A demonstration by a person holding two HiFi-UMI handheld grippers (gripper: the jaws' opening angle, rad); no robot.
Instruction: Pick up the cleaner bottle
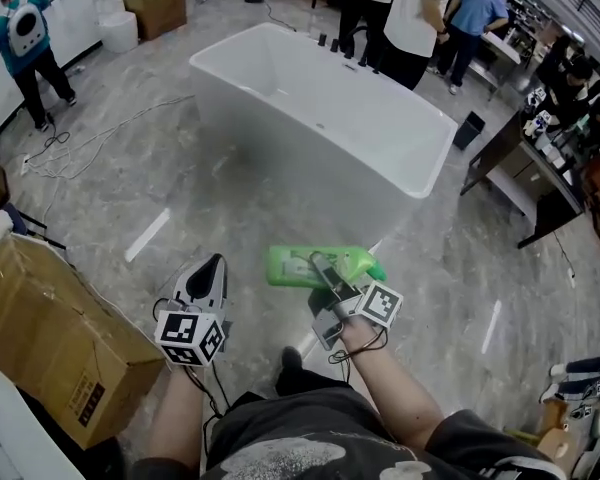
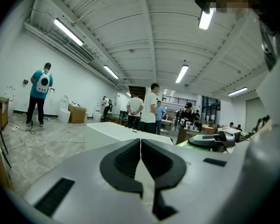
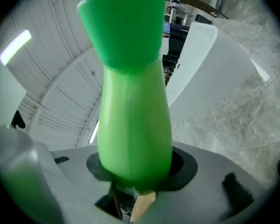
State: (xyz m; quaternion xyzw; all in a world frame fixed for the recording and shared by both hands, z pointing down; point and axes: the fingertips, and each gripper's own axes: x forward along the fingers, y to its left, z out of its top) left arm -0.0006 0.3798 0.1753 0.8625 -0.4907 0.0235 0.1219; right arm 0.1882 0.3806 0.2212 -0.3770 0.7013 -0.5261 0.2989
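My right gripper (image 1: 325,269) is shut on the green cleaner bottle (image 1: 298,266), which lies sideways in the air above the marble floor. In the right gripper view the bottle (image 3: 133,111) fills the middle, its body wedged between the dark pads (image 3: 184,164) of the right gripper (image 3: 135,169) and its wider cap end pointing away. To the left, my left gripper (image 1: 211,266) is shut with nothing in it. Its jaws (image 2: 140,148) meet along a thin line. A sliver of the green bottle (image 2: 198,141) shows at the right of the left gripper view.
A white bathtub (image 1: 320,118) stands ahead on the floor. A cardboard box (image 1: 50,338) sits close at the left. Cables (image 1: 70,148) trail across the floor at far left. Several people stand behind the tub, and a desk (image 1: 540,173) is at the right.
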